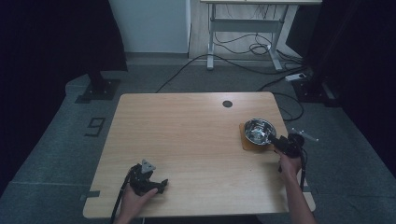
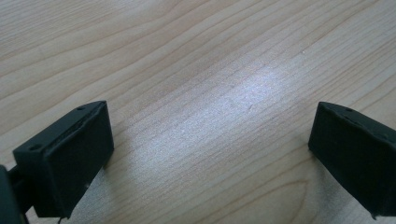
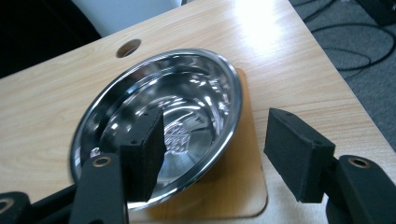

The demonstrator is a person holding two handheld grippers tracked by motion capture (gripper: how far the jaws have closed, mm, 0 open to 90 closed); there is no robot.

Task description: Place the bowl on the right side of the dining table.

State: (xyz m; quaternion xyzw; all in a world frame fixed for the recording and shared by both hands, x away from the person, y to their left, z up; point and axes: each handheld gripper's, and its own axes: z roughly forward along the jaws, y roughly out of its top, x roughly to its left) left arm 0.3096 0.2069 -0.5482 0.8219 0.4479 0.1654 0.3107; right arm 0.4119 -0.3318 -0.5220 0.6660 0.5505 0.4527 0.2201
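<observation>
Bowl rim between open right gripper jaws, untouched

From my seat, the right tongs cover the near rim of the steel bowl, and the bowl hides most of the wooden coaster by the counter's right edge. Both forearms are cropped at the high view's bottom.

Black tool, grey triangular plate, trailing black cable
</observation>
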